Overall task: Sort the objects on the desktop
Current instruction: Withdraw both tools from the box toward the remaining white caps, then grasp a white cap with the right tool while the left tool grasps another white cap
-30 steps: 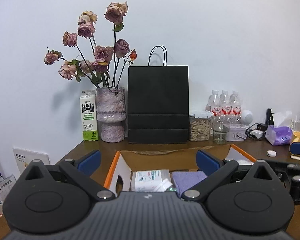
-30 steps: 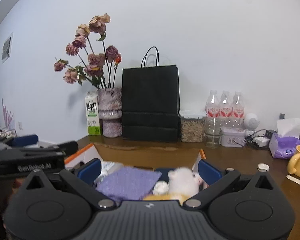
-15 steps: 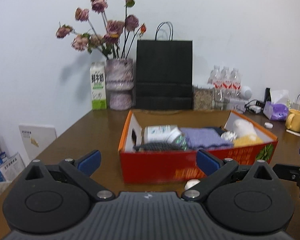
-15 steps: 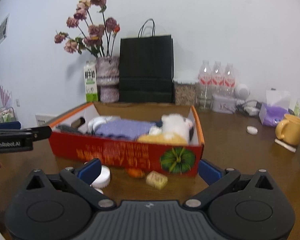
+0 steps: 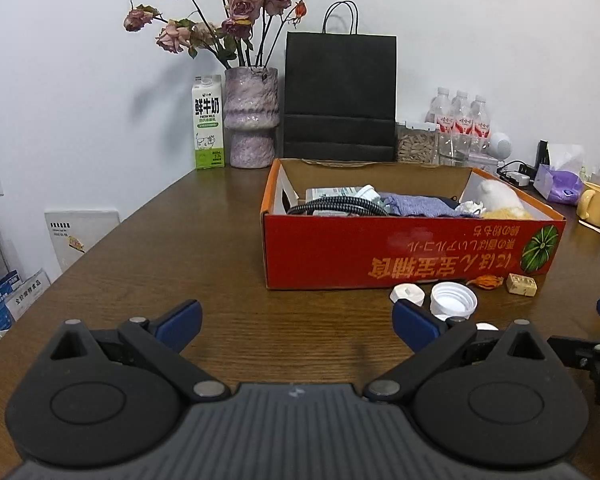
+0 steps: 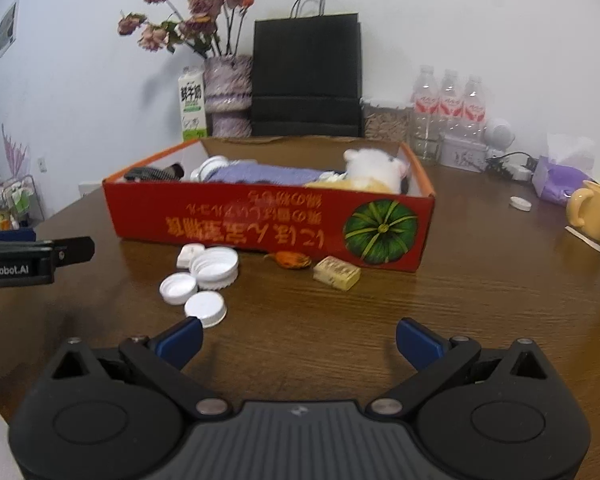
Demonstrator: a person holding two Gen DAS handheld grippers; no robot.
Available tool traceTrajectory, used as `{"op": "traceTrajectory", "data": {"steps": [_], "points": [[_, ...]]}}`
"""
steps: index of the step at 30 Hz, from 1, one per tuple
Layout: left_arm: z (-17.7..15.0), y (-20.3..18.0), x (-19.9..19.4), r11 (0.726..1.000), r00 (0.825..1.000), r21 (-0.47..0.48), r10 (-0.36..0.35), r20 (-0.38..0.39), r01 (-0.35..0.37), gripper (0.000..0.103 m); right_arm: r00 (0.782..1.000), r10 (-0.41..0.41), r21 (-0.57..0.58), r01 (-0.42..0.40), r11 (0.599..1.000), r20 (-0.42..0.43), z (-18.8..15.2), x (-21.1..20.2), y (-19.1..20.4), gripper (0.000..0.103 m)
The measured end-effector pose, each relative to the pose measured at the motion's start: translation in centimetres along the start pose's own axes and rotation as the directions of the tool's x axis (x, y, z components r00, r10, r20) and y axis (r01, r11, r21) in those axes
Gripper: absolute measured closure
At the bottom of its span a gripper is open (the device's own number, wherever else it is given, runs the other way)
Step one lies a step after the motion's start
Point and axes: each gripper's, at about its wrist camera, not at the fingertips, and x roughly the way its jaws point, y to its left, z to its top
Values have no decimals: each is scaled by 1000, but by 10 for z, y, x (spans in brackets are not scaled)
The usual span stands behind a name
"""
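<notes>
A red cardboard box sits on the brown table and holds a purple cloth, a white plush toy, a black cable and other items. In front of it lie white lids, a small orange item and a tan wrapped block. My left gripper is open and empty, back from the box's front left. My right gripper is open and empty, in front of the lids and block. The left gripper also shows at the right wrist view's left edge.
At the back stand a milk carton, a vase of dried roses, a black paper bag, a seed jar and water bottles. A yellow mug, a tissue pack and a white cap lie right.
Both grippers have pulled back and away from above the box, so its red front and the small items before it have come into view. Both stay open and empty.
</notes>
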Motion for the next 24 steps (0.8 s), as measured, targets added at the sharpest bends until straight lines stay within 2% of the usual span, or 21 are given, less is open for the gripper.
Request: {"op": "traceTrajectory", "data": {"steps": [8,13,14,15,16,17,20,24], "points": [[-4,1,4,1000,1000,0,-2,-19,2,0,998,39,-70,-42,997,-49,8,19,24,14],[-8,0,9,1000,999,5,-8,-39,8,0,993,85,-66,-91,994,-82,16,37,36,36],[-8,0,11,1000,999,5,-9,-43,10,0,992,89,-67,-95,993,-88,17,40,38,38],[-8,-1,12,1000,999,6,-13,-48,14,0,993,90,-72,-96,993,-81,18,42,40,47],[-8,-2,13,1000,999,7,-19,-51,19,0,992,100,-73,-106,992,-77,19,42,40,69],[-8,-3,14,1000,998,8,-25,-53,26,0,991,113,-72,-118,990,-74,19,41,41,75],[-6,-10,17,999,997,18,-49,-62,50,0,990,121,-70,-126,990,-66,18,37,39,76],[-2,-28,24,993,991,43,-104,-85,108,0,994,91,-33,-93,995,-56,15,33,26,76]]}}
